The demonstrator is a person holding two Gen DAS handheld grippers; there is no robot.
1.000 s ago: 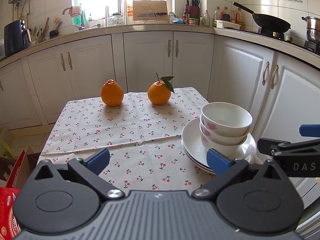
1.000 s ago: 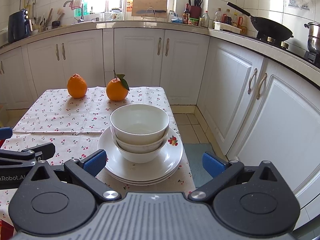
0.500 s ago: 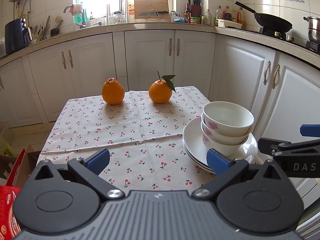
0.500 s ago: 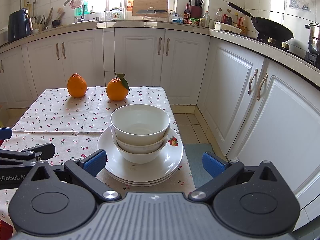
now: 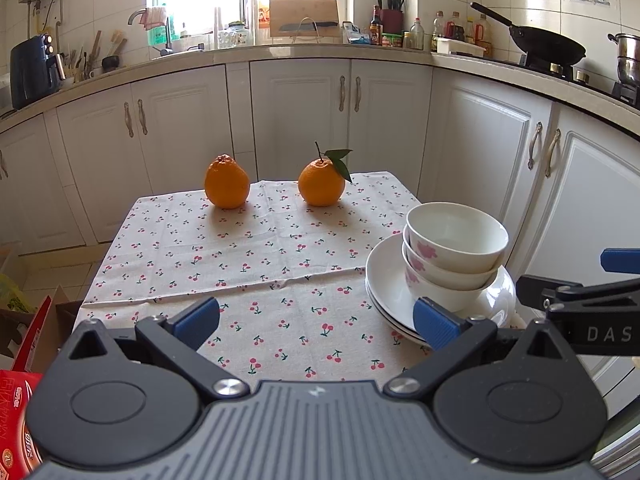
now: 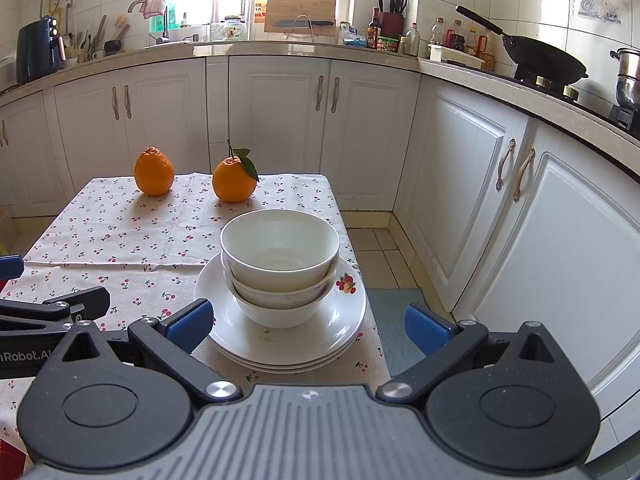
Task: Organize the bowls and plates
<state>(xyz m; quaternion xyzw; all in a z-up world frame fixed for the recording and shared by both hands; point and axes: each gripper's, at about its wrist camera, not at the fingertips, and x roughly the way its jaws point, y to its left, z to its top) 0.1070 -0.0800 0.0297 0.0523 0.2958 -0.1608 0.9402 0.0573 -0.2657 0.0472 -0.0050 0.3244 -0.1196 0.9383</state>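
Little has shifted since the earlier frames: both grippers hold station, the left wrist view only slightly higher. Left gripper (image 5: 316,316) and right gripper (image 6: 308,320) stand spread, empty. Nested bowls (image 6: 280,264) on stacked plates (image 6: 340,328) sit just ahead of the right gripper, near the tablecloth's (image 6: 120,240) right edge. Risk: a nudge could tip the stack floorward. Plate count unclear.

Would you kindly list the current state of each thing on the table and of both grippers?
Bowls: three, nested upright, empty, on the plates.
Plates: stacked flat near the table's right edge.
Left orange: whole, leafless.
Right orange: whole, with stem and leaf.
Left gripper: open, empty.
Right gripper: open, empty.
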